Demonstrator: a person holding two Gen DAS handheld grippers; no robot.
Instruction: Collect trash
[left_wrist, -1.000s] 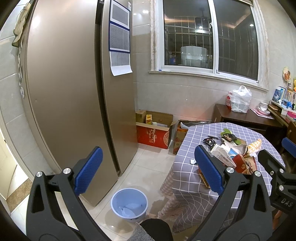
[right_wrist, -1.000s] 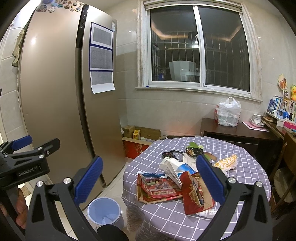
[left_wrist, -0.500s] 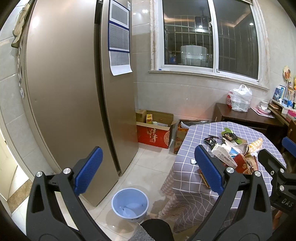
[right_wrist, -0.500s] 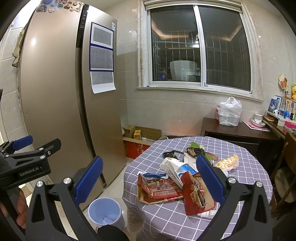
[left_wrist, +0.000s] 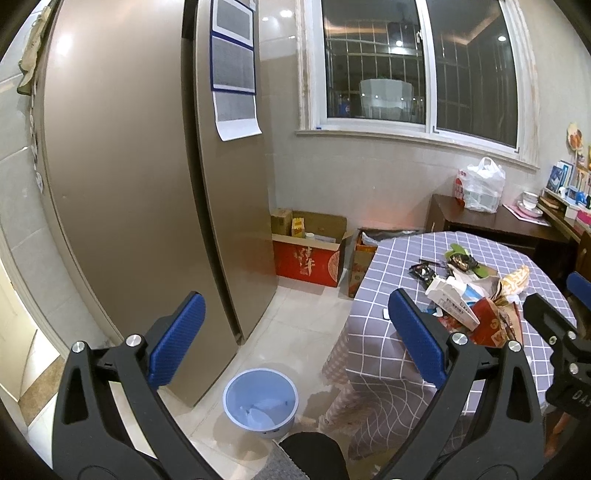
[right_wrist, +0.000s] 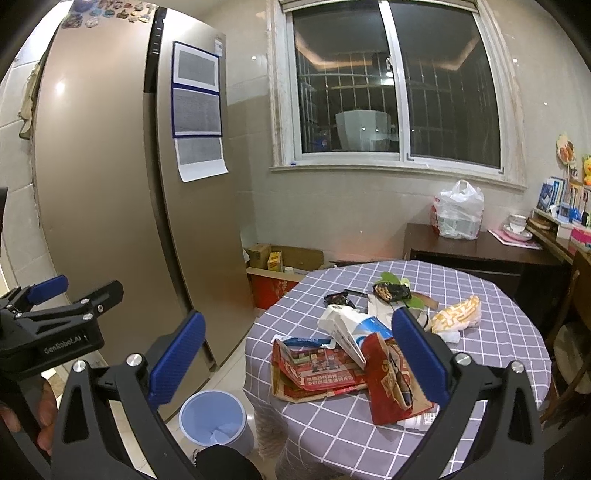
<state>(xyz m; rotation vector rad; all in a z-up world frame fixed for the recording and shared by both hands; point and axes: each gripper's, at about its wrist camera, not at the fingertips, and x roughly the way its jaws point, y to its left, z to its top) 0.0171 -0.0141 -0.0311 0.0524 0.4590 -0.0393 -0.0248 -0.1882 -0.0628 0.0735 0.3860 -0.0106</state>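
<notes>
1 blue bin (left_wrist: 260, 402) holding pale scraps (left_wrist: 255, 415)

A round table (right_wrist: 498, 354) in a grey checked cloth is carrying a heap of wrappers (right_wrist: 354, 354), a white carton (right_wrist: 341, 328) and an orange bag (right_wrist: 458, 314), while a blue bin (left_wrist: 260, 402) is sitting on the tiled floor (left_wrist: 306, 325) just beside it.

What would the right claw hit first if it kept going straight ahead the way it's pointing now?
Probably the trash pile on the checked table: the open right claw points at the white carton and the red wrapper beneath it. Depth is hard to judge in this fisheye view.
</notes>
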